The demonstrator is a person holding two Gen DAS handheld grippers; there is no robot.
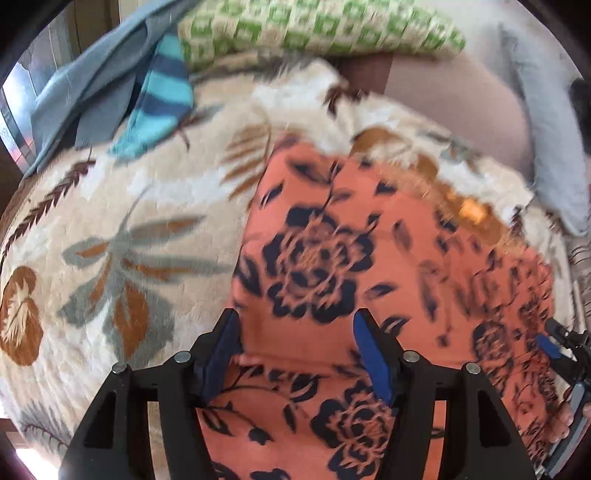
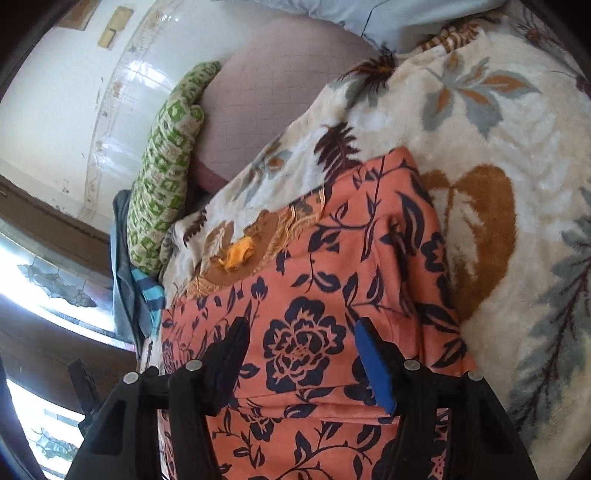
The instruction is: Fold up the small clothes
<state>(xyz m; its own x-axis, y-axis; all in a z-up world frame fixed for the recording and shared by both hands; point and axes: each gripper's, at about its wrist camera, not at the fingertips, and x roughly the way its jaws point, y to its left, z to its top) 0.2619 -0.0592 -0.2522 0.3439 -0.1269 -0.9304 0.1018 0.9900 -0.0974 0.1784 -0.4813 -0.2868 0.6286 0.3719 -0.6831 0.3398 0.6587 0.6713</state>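
An orange garment with dark navy flowers point(image 1: 332, 258) lies spread on a cream floral blanket point(image 1: 147, 206). My left gripper point(image 1: 295, 332) is open just above the garment's near part, its blue-padded fingers apart over the cloth. The right gripper also shows at the right edge of the left wrist view point(image 1: 554, 347). In the right wrist view the same garment point(image 2: 332, 266) lies folded over, with a brown embroidered part and an orange tag point(image 2: 240, 254) at its far side. My right gripper point(image 2: 299, 343) is open above it, holding nothing.
A green-patterned pillow point(image 1: 314, 33) lies at the far side, also in the right wrist view point(image 2: 162, 177). A teal striped cloth point(image 1: 162, 96) and blue-grey cloth point(image 1: 85, 92) are piled at the far left. A pinkish sheet point(image 2: 273, 85) and a tiled wall point(image 2: 74, 92) lie beyond.
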